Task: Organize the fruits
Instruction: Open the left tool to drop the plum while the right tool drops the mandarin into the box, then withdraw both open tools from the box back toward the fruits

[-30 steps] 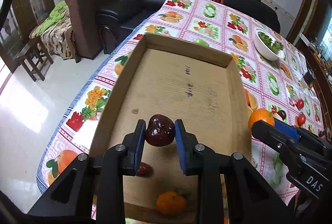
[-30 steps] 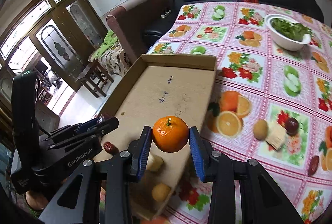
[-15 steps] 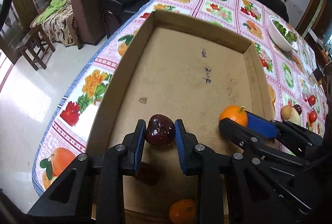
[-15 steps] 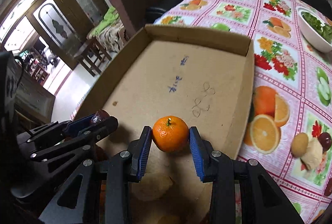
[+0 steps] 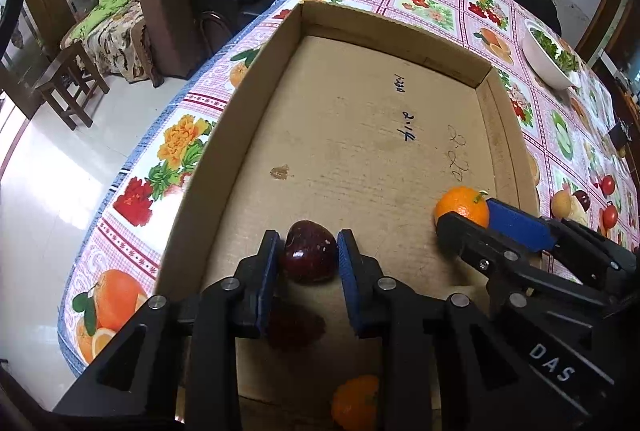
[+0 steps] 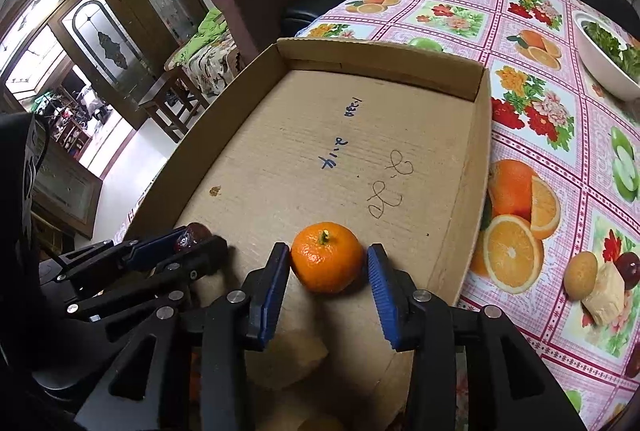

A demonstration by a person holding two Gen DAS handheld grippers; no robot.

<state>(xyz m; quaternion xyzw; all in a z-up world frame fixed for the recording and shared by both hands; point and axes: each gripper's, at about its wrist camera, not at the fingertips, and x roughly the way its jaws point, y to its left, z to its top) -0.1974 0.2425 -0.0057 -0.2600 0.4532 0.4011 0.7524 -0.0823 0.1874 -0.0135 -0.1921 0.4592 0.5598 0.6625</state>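
Orange and firm-looking, the mandarin [image 6: 326, 257] sits on the floor of the cardboard box [image 6: 478, 151], near its right wall, between the blue pads of your right gripper [image 6: 327, 271]. In the right wrist view a sliver of gap shows on each side of it, so that claw looks released or barely touching rather than squeezing. Judge it as light and round, likely to roll on the flat cardboard; its skin gives a little, so if you retake it, close across its widest part, well below the stem, and do so gently.

Your left gripper [image 5: 308, 257] is clenched on the dark red fruit [image 5: 308, 255], pads pressed against both flanks, low over the box floor near the left wall. Whether it rests on the cardboard or hangs just above, I cannot tell. That fruit looks glossy and smooth, so probably slippery and easily bruised; keep your hold at mid-height and avoid extra squeeze.

Another orange [image 5: 356, 401] lies nearer the box's front edge, below your left claw.
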